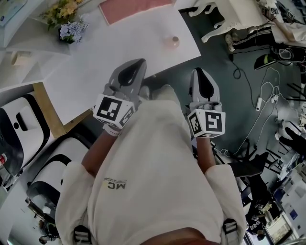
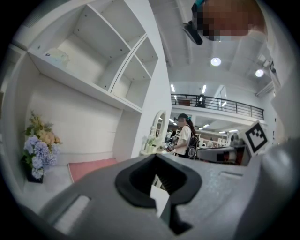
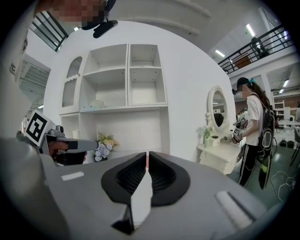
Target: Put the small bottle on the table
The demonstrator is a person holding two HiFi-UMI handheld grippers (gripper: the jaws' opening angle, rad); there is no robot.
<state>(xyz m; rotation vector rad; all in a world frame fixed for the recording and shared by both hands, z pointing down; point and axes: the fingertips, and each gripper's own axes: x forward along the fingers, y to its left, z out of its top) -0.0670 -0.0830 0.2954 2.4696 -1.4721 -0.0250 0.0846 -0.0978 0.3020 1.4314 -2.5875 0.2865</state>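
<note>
small bottle on table, flowers left (rear)

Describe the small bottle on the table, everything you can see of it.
The small bottle shows only in the head view, from above. It is a little round, pale pink thing with a darker top, apparently upright. It stands on the white table, near the table's right edge in that view and not far from the pink mat. Nothing but the table touches it. Its material and any label are too small to tell.
</note>
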